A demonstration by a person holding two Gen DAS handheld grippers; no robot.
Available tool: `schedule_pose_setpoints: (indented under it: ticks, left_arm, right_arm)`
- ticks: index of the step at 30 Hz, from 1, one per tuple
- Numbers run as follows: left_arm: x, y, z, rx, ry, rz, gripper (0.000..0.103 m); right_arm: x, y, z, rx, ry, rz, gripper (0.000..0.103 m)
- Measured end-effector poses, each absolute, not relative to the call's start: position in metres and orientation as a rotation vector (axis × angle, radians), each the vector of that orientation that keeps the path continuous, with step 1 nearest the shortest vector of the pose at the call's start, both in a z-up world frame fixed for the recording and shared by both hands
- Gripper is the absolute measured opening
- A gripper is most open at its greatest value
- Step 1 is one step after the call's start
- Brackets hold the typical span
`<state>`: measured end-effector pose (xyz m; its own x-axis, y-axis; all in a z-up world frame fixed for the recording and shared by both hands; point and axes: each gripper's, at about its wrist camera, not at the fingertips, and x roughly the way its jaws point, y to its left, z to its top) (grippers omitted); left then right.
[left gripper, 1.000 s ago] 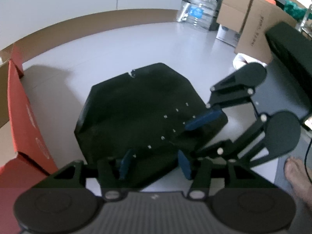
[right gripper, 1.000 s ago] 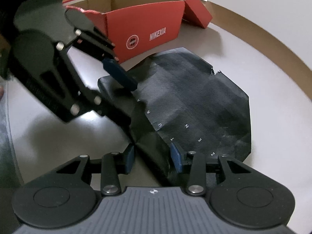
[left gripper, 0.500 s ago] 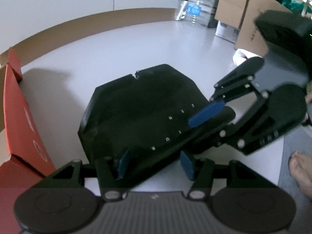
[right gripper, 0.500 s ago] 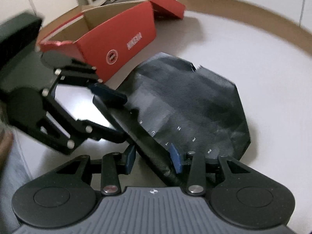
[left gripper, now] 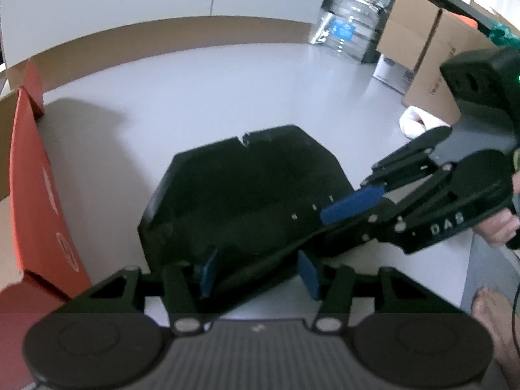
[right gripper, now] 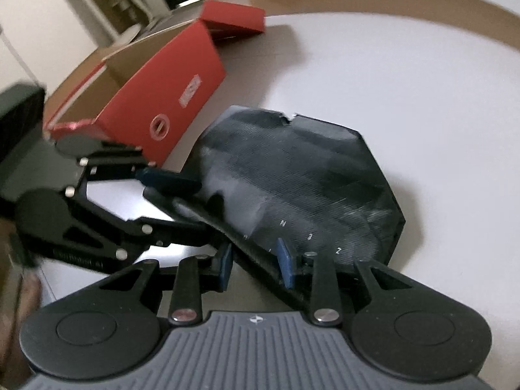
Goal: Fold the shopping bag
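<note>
A black shopping bag (left gripper: 247, 191) with small white letters lies partly folded on the white table; it also shows in the right wrist view (right gripper: 308, 188). My left gripper (left gripper: 258, 274) is open, its blue pads on either side of the bag's near edge, which rises between them. My right gripper (right gripper: 256, 265) also has its jaws apart around the bag's near folded edge. The right gripper shows in the left view (left gripper: 354, 204) at the bag's right corner, and the left gripper in the right view (right gripper: 169, 178) at its left corner.
An open red shoe box (right gripper: 156, 91) stands left of the bag, seen at the left edge in the left wrist view (left gripper: 35, 195). A large water bottle (left gripper: 351, 29) and cardboard boxes (left gripper: 432, 52) stand beyond the table's far right. A bare foot (left gripper: 494, 312) shows below.
Both grippers have lifted the bag's near edge and carried it a little toward the far side. The right wrist view has swung, so the red box sits higher in it.
</note>
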<state>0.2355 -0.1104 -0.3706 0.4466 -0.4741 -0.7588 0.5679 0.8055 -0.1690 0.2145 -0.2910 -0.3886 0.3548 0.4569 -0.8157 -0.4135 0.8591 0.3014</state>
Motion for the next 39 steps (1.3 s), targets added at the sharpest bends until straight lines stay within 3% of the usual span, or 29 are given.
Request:
schedule_pose_setpoints:
  ticks: [16, 27, 39]
  left_arm:
    - [0.247, -0.120, -0.368, 0.170, 0.875, -0.624, 0.056]
    - [0.250, -0.129, -0.370, 0.235, 0.878, -0.628, 0.061]
    - [0.213, -0.123, -0.365, 0.223, 0.883, -0.616, 0.061]
  right_arm:
    - [0.233, -0.287, -0.397, 0.010, 1.064, 0.523, 0.034]
    - [0.232, -0.276, -0.401, -0.058, 1.038, 0.491, 0.040]
    - [0.204, -0.264, -0.397, -0.081, 1.104, 0.482, 0.040]
